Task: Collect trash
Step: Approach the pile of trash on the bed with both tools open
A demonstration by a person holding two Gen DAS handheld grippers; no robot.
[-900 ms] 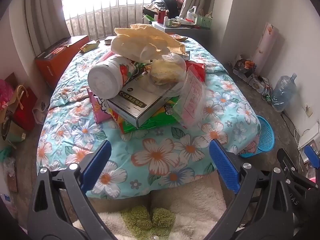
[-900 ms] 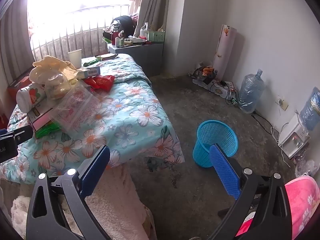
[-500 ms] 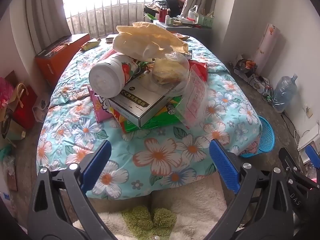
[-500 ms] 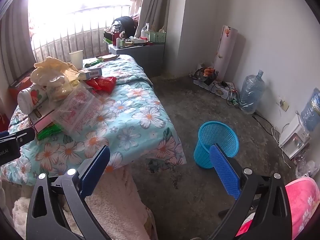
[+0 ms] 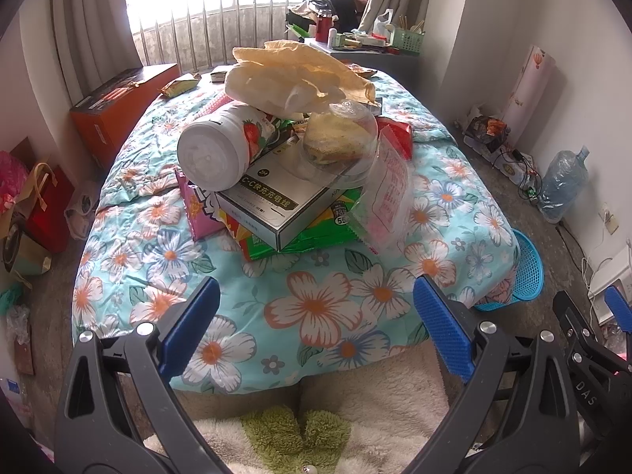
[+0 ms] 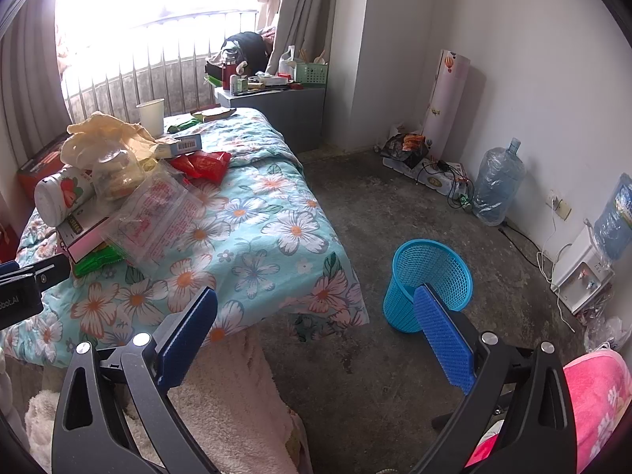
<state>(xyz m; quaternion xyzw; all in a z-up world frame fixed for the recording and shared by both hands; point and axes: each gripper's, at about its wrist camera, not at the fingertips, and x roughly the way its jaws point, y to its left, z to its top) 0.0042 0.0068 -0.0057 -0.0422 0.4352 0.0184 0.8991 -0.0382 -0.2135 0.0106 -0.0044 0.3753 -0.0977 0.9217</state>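
Observation:
A pile of trash lies on the floral bed cover (image 5: 316, 308): a white strawberry bottle (image 5: 221, 150) on its side, a silver box (image 5: 284, 201), a clear plastic food tub (image 5: 339, 142), a clear bag (image 5: 387, 205), green snack packets (image 5: 300, 241) and a cream plastic bag (image 5: 292, 75) on top. My left gripper (image 5: 316, 324) is open and empty, in front of the pile near the bed's front edge. My right gripper (image 6: 316, 339) is open and empty, off the bed's corner, with the blue mesh bin (image 6: 430, 280) on the floor beyond it.
A paper cup (image 6: 151, 115), red wrappers (image 6: 203, 164) and small boxes lie further back on the bed. A grey side table (image 6: 276, 106) stands by the window. A water jug (image 6: 497, 181) and cables line the right wall. An orange box (image 5: 118, 106) sits left of the bed.
Both grippers have moved slightly forward towards the bed; the pile looks a little nearer. Both stay open and empty.

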